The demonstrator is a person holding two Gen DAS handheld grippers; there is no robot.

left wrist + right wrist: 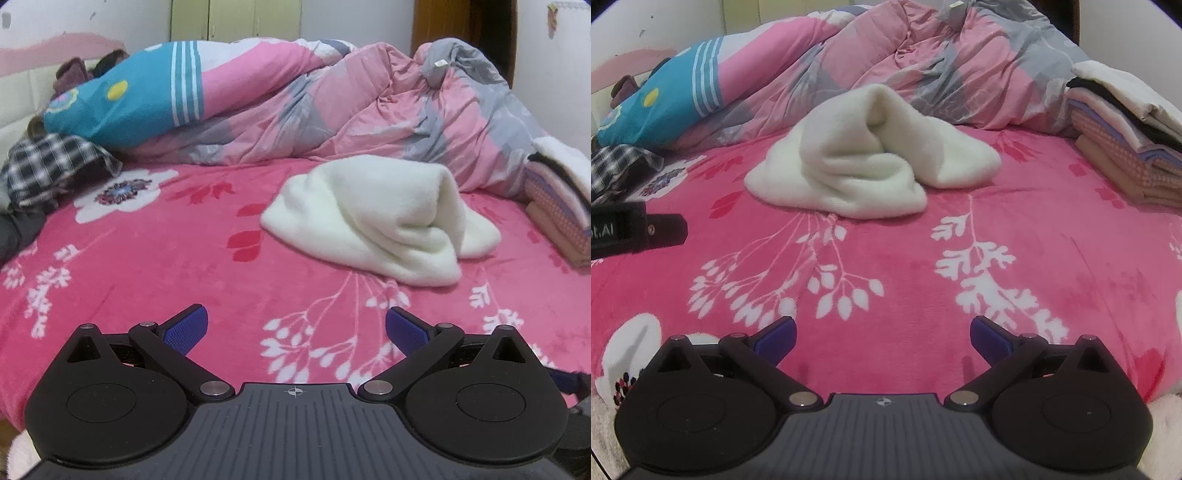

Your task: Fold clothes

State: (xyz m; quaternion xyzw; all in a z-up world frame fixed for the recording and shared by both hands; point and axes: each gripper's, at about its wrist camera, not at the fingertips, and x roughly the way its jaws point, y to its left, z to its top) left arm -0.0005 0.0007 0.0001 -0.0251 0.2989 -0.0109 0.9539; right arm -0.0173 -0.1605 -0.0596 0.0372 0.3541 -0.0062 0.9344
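Observation:
A cream fleece garment (380, 218) lies bunched in a loose heap on the pink flowered bedspread (207, 280); in the right wrist view the garment (864, 162) sits straight ahead at mid-bed. My left gripper (295, 328) hangs open over the bedspread, well short of the garment and to its left, with nothing between its blue pads. My right gripper (882, 338) is open too, empty, near the bed's front edge. The black body of the left gripper (635, 229) pokes in at the left edge of the right wrist view.
A stack of folded clothes (1126, 147) sits at the right side of the bed. A rumpled pink and grey quilt (351, 107) and a blue pillow (122, 99) fill the back. A checked garment (51, 170) lies at the left.

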